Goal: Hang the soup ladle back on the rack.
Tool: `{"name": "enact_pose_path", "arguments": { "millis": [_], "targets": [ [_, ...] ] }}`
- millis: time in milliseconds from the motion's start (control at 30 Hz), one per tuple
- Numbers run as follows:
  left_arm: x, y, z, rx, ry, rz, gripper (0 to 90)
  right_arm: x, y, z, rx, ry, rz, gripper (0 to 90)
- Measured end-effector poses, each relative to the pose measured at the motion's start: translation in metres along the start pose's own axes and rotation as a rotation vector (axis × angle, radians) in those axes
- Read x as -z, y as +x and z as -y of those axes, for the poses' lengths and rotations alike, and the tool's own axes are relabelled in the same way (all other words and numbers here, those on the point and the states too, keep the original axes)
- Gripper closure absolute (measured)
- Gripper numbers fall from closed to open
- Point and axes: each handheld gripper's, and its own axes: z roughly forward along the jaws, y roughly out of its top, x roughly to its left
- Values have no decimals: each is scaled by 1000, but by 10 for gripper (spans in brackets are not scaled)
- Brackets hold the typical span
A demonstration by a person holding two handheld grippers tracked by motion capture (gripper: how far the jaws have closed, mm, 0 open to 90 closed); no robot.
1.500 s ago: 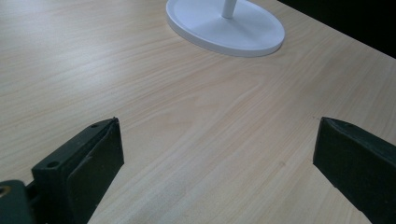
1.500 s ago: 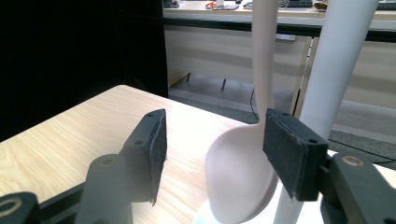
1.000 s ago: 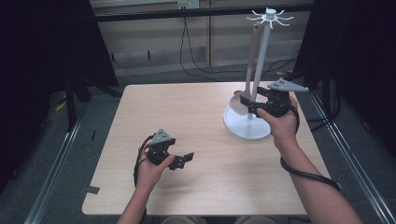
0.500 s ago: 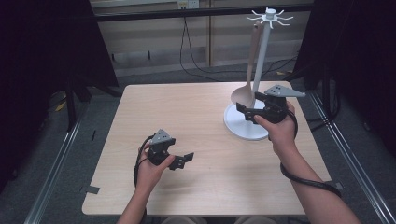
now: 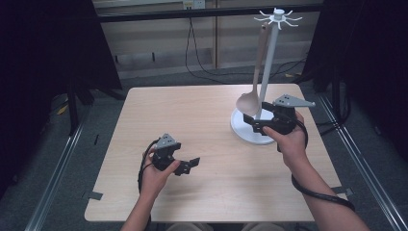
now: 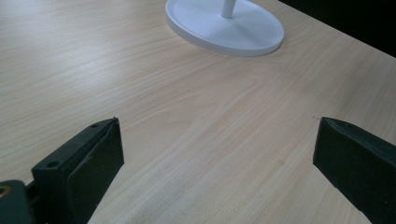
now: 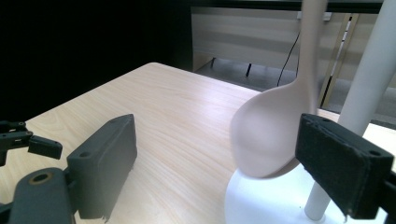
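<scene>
Pale wood grain runs across the desk (image 5: 207, 125), and at its left the left hand-held gripper (image 5: 188, 165) rests low over bare surface, jaws spread wide with nothing between them, well apart from the work. Farther right stands the white stand (image 5: 268, 62), its round base (image 6: 226, 25) on the desk and a ring of hooks at the top. A beige ladle (image 5: 252, 82) hangs from one hook, its bowl (image 7: 268, 133) low beside the pole, just above the base. The right hand-held gripper (image 5: 250, 122) is at that bowl, jaws open and holding nothing: in the right gripper view the bowl sits between them, nearer the right-hand pad, the pole just behind. To take the ladle well, I judge it should close on the neck or handle rather than the rounded bowl, keep the pole out of the pinch, then lift straight up to clear the hook.
</scene>
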Motion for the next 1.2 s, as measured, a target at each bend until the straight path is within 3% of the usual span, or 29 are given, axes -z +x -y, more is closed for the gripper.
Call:
{"name": "enact_pose_path", "arguments": {
  "millis": [833,1200],
  "targets": [
    [1,1,0,-11,3,-5,16,3,10,33,4,47,-33,103],
    [1,1,1,-14,4,-1,16,4,15,45,32,73,-43,102]
  ]
}}
